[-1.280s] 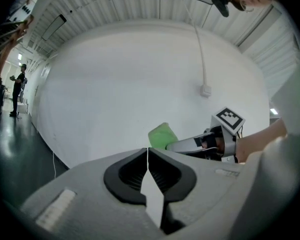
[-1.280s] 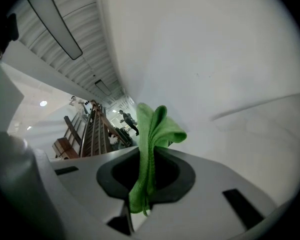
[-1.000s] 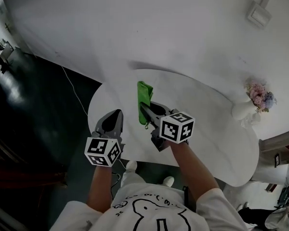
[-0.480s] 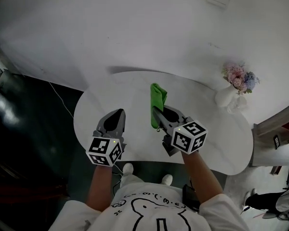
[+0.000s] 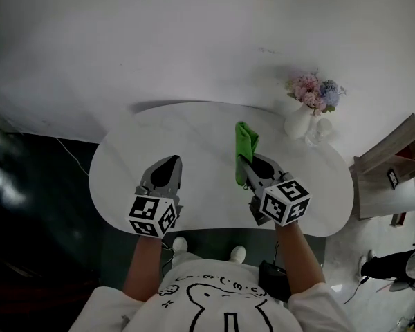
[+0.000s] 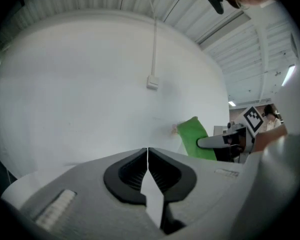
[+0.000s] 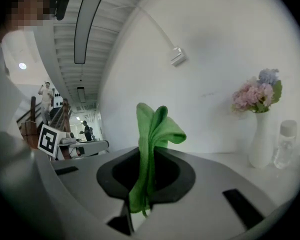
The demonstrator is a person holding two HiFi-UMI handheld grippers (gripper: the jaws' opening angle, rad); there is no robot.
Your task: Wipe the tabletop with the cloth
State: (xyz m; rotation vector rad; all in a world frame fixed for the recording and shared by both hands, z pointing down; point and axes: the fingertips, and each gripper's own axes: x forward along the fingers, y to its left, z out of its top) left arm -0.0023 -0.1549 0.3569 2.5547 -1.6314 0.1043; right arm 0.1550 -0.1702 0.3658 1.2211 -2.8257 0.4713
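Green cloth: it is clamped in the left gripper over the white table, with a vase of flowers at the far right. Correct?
No: the green cloth is clamped in the right gripper, as the right gripper view shows; the left gripper is shut, empty. The white table and vase of flowers are as stated.

The left claw [image 6: 148,158] has its jaws pressed together. Beyond it to the right, the right claw [image 6: 202,143] grips the cloth [image 6: 193,133].

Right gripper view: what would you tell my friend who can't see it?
A green cloth is pinched upright between the shut jaws of the right hand-held gripper. Beyond it, on the white table, stand a vase of flowers and a clear bottle.
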